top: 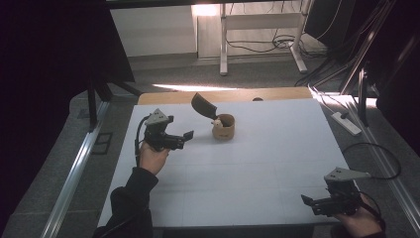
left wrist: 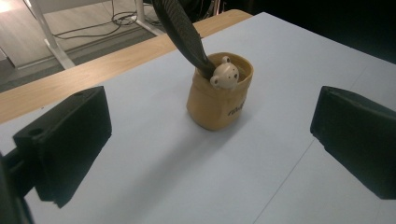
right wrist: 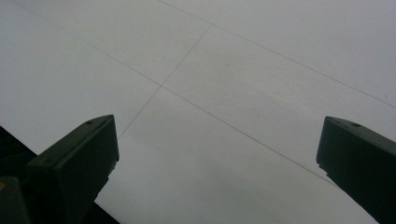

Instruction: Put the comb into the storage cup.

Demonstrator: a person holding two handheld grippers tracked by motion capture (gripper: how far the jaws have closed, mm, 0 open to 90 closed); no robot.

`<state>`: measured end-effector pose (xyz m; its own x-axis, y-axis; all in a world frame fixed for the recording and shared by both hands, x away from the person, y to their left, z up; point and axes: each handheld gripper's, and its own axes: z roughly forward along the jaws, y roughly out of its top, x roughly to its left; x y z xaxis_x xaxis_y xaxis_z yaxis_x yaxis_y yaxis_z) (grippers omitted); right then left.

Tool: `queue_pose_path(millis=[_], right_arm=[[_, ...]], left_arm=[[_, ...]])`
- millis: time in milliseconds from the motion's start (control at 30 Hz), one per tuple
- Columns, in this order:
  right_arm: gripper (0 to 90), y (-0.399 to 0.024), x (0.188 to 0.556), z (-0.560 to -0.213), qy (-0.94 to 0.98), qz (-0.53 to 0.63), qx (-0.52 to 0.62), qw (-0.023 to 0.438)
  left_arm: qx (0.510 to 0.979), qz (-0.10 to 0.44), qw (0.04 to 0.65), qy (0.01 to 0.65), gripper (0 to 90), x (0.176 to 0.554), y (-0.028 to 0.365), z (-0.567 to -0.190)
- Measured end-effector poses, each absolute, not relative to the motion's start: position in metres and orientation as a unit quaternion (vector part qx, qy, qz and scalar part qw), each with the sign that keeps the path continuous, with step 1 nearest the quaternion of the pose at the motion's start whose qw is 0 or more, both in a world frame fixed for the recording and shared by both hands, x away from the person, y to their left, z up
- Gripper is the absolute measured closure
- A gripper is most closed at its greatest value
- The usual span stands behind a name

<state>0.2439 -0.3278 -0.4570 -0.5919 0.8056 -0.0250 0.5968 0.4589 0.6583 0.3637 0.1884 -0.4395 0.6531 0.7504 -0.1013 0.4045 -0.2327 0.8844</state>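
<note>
The left gripper (top: 184, 138) hovers with its jaws spread wide, empty, aimed at the small tan ceramic cup with a cream bear-head figure on its rim (left wrist: 218, 90). The cup stands upright on the white-covered bench (top: 257, 163), straight ahead of this gripper and near it, framed between its jaws in the left gripper view. A dark, flat spatula-like tool (left wrist: 183, 35) stands in the cup, its long axis leaning up and away from the gripper, toward the bench's far edge. The right gripper (top: 313, 204) rests well apart, at the near corner, jaws also spread over bare bench. The left one is plainly nearer, so the reach likely falls to it.
</note>
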Motion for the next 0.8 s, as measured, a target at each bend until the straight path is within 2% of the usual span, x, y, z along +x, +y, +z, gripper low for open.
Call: queue_pose_path(millis=[800], right_arm=[[0.0,-0.328,0.243,-0.457,0.836,0.308,0.42,0.175]], left_arm=[[0.766,0.164,0.49,0.382,0.0,0.331,0.199,-0.445]])
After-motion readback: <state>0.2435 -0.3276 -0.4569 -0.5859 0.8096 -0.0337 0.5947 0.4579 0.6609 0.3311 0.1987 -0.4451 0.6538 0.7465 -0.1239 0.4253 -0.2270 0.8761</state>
